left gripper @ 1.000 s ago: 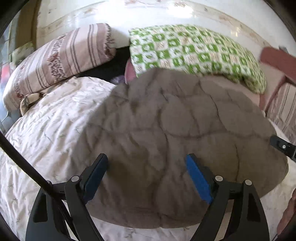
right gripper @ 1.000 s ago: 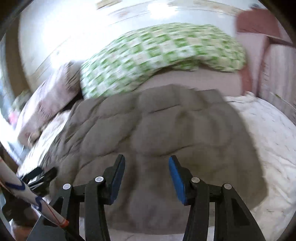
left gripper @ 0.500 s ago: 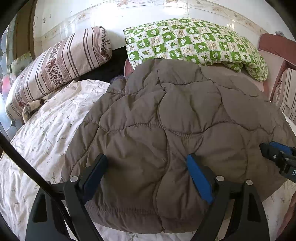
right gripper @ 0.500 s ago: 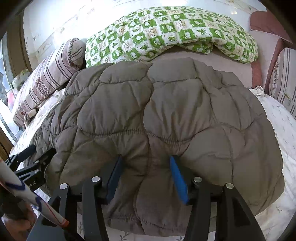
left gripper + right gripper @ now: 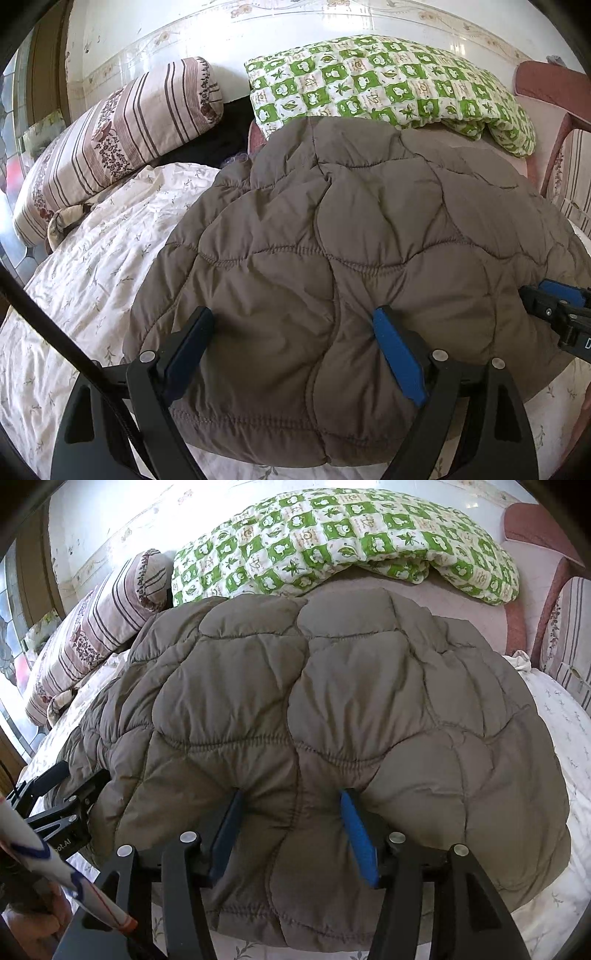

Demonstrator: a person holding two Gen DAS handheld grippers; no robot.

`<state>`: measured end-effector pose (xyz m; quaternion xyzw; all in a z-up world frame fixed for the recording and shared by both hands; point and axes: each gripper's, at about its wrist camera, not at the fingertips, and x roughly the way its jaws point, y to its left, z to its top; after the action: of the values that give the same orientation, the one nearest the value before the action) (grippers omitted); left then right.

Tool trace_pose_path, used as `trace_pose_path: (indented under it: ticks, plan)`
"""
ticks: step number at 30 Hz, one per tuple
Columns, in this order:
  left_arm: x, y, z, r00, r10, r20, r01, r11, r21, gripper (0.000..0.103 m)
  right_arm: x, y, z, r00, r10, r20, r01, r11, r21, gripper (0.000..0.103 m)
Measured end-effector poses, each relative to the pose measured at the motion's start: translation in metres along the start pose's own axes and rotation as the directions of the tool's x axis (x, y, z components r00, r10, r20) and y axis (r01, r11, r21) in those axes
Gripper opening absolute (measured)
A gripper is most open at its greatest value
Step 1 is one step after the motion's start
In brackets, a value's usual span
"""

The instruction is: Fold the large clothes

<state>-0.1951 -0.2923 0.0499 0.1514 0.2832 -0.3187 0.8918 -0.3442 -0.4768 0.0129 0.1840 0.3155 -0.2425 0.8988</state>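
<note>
Garment: one grey-brown quilted puffer jacket (image 5: pixel 351 258), lying spread in a puffy mound on the white floral-print bed sheet (image 5: pixel 92 266), its hem edge nearest both cameras.
Left hand-held gripper (image 5: pixel 295 354): jaws wide apart, straddling the near hem; the padding bulges up between the blue pads, with nothing pinched.
Right hand-held gripper (image 5: pixel 291 834): jaws parted and pressed into the fabric, a ridge of quilting sitting between them; the pads do not look clamped on it, so I judge it not yet gripping.
Risk, slippage: the shell looks slick and thick, so a shallow bite could catch only the top layer and let the under layer drag behind.
Risk, uneven fold: the two grippers sit at different depths in the hem, so lifting together could skew the fold line.
Risk, spring-back: the filling is lofty and may push any fold open again.
Risk, crowding: the far edge touches the green-and-white checked quilt (image 5: pixel 332 539), which could snag a forward fold.
Count: one jacket, two grippers, one checked quilt, one striped floral pillow (image 5: pixel 122 129) beside it.
</note>
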Motion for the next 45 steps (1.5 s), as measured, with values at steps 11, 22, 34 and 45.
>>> trace_pose_path:
  ticks: [11, 22, 34, 45]
  plan:
    - [0.000, -0.001, 0.000, 1.000, 0.002, 0.001, -0.002, 1.000, 0.002, 0.088, 0.001, 0.000, 0.000, 1.000, 0.001, -0.002, -0.001, 1.000, 0.003, 0.060]
    - [0.000, -0.001, 0.000, 1.000, 0.003, 0.002, -0.003, 1.000, 0.003, 0.088, 0.000, -0.001, 0.000, 1.000, 0.011, -0.006, -0.011, 1.000, 0.013, 0.062]
    - [0.000, -0.002, 0.000, 1.000, 0.005, 0.002, -0.005, 1.000, 0.002, 0.088, -0.002, 0.000, 0.000, 1.000, 0.025, -0.014, -0.024, 0.999, 0.025, 0.066]
    - [0.000, -0.001, 0.000, 1.000, 0.001, 0.000, -0.001, 1.000, -0.003, 0.088, -0.027, -0.022, 0.009, 0.998, 0.032, 0.049, -0.037, 0.993, 0.111, 0.069]
